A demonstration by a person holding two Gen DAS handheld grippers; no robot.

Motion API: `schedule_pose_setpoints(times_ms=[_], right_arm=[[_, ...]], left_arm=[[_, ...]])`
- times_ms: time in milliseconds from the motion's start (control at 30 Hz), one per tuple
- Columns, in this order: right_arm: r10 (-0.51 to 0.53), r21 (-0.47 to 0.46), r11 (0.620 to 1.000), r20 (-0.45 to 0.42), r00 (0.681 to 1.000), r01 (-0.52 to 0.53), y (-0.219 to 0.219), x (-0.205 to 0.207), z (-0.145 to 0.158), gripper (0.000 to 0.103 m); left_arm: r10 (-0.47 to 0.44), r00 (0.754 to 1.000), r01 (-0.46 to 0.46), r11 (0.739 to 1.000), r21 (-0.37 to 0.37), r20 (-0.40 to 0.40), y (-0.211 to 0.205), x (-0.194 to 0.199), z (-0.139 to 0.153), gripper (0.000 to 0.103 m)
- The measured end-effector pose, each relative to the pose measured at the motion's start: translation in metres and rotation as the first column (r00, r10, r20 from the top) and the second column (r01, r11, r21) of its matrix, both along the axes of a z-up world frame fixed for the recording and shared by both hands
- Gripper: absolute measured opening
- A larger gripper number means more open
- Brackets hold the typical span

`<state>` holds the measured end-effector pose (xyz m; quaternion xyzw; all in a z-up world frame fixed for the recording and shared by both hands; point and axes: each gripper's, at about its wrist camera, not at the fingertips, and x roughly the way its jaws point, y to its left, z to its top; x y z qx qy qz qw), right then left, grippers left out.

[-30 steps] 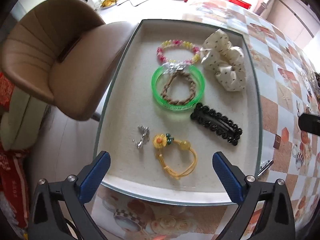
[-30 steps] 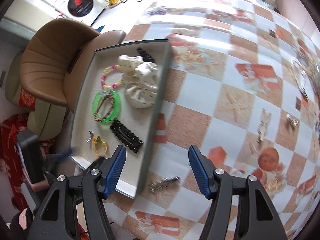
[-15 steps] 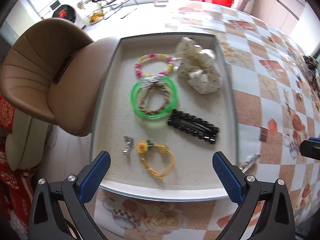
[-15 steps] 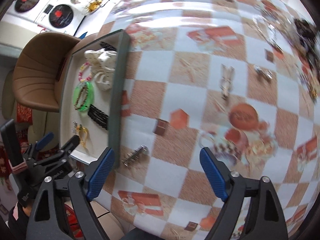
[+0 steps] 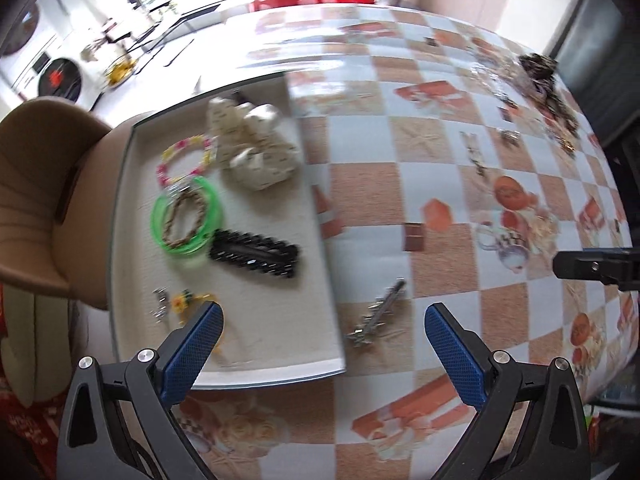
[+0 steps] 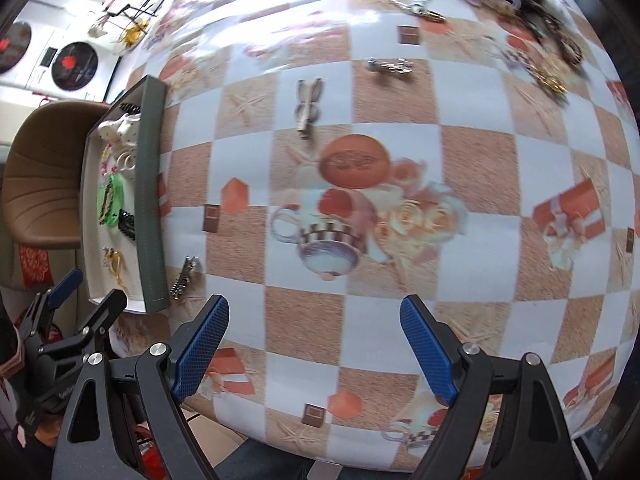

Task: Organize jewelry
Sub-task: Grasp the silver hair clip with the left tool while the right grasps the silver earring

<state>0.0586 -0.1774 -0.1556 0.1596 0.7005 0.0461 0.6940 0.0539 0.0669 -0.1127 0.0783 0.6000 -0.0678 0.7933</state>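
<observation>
Both empty, open-jawed grippers have swung off the tray (image 5: 325, 240), half filled, toward loose pieces still right of it.

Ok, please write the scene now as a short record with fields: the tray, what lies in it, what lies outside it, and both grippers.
tray: grey tray at the table edge
inside: green bangle, beaded bracelet, white scrunchie, black hair clip
outside: silver clip beside the tray on the checked tablecloth
left gripper: open, empty
right gripper: open, empty, jaws just widened
</observation>
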Motion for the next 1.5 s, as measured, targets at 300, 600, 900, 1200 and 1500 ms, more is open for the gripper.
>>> schedule_pose_setpoints(times_ms=[300,600,900,1200,1500], right_arm=[[-0.022,0.007,1.000,-0.014,1.000,0.022,-0.020,-0.006,-0.005,0.089],[-0.019,-0.005,1.000,-0.005,1.000,0.019,-0.034,0.000,-0.009,0.089],[0.067,-0.106,0.993,0.082,0.994,-0.058,-0.045,0.044,-0.010,0.089],[0.314,-0.277,0.923,0.133,0.940,-0.268,-0.035,0.099,-0.030,0.089],[0.387,-0.327,0.891,0.185,0.904,-0.315,-0.026,0.129,-0.049,0.075]], left_arm=[[-0.231,0.973,0.231,0.972,-0.047,0.015,-0.055,-0.003,-0.005,0.097],[-0.295,0.953,0.296,0.955,0.009,-0.065,-0.076,0.007,-0.050,0.097],[-0.268,0.953,0.274,0.962,0.019,-0.142,-0.076,0.001,-0.078,0.097],[-0.182,0.969,0.183,0.983,-0.012,-0.166,-0.077,0.002,-0.088,0.097],[-0.133,0.981,0.129,0.991,-0.033,-0.144,-0.088,-0.001,-0.081,0.080]])
